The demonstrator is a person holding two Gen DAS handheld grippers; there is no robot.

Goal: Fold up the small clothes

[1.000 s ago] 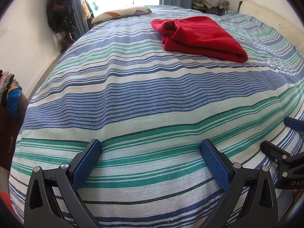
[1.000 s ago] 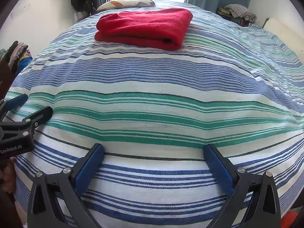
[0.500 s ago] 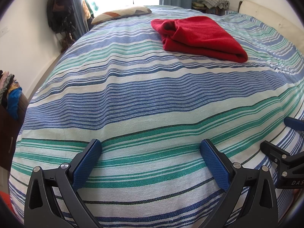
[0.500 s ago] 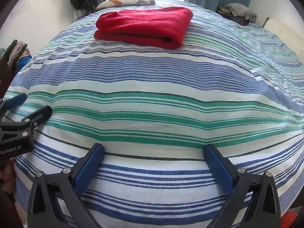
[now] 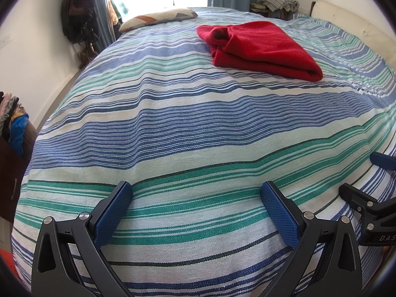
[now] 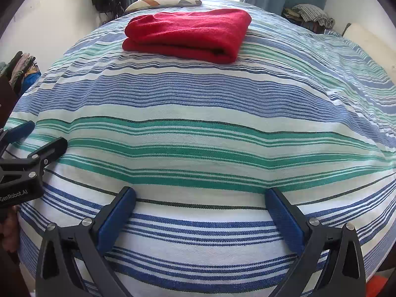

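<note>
Striped bed [image 5: 188,123] is open cloth from near edge through the middle. Only obstacle on it: folded red garment [image 6: 188,34] toward the far edge, pillow [image 6: 163,1] beyond (at far edge). Both claws sit side by side at near edge, close together.

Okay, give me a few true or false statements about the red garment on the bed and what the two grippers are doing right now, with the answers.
1. The red garment lies folded on the striped bedspread. True.
2. The left gripper is shut on the garment. False: it is open and holds nothing, well short of the garment.
3. The right gripper is open. True.
4. A patterned pillow lies beyond the garment, near the window. True.
5. The garment is spread out flat in a single layer. False: stacked folded layers show along its edge.
</note>
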